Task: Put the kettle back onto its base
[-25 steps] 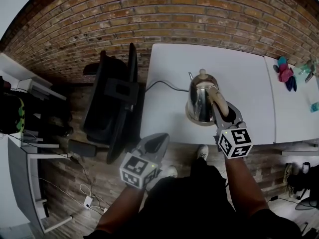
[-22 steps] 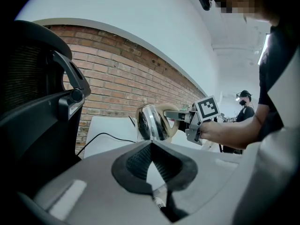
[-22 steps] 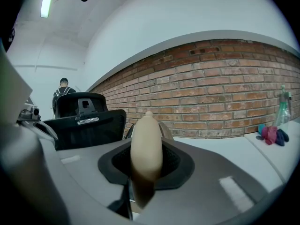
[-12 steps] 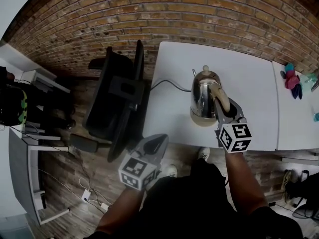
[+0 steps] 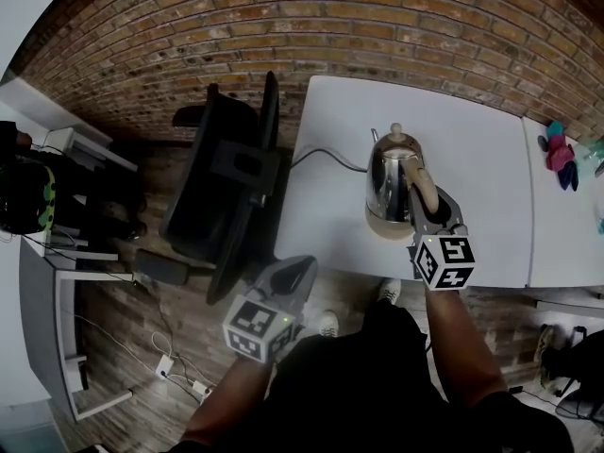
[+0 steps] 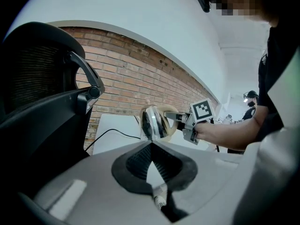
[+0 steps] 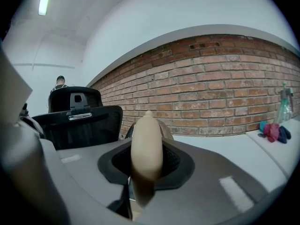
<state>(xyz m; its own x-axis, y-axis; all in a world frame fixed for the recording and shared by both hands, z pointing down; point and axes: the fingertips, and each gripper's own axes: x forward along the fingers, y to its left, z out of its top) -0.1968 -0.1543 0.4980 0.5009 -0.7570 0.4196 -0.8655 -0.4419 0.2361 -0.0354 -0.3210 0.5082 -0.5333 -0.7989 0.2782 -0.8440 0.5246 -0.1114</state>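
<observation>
A shiny steel kettle (image 5: 390, 179) with a beige handle (image 7: 146, 146) stands near the front edge of the white table (image 5: 472, 149). Under it shows its beige base (image 5: 381, 225); I cannot tell whether the kettle rests on it or hangs just above. A black cord (image 5: 321, 159) runs from the base to the table's left edge. My right gripper (image 5: 427, 206) is shut on the kettle's handle. My left gripper (image 5: 300, 264) hangs off the table's front left corner, shut with nothing in it. From the left gripper view the kettle (image 6: 152, 122) shows beyond the closed tips.
A black office chair (image 5: 226, 177) stands against the table's left side. A second white table (image 5: 566, 225) to the right carries small coloured items (image 5: 559, 151). A brick wall (image 5: 330, 17) runs behind. Shelving and cables lie on the floor at left (image 5: 57, 253).
The head view has drifted a little. The kettle and my right gripper keep nearly the same place over the base. My left gripper has not moved.
</observation>
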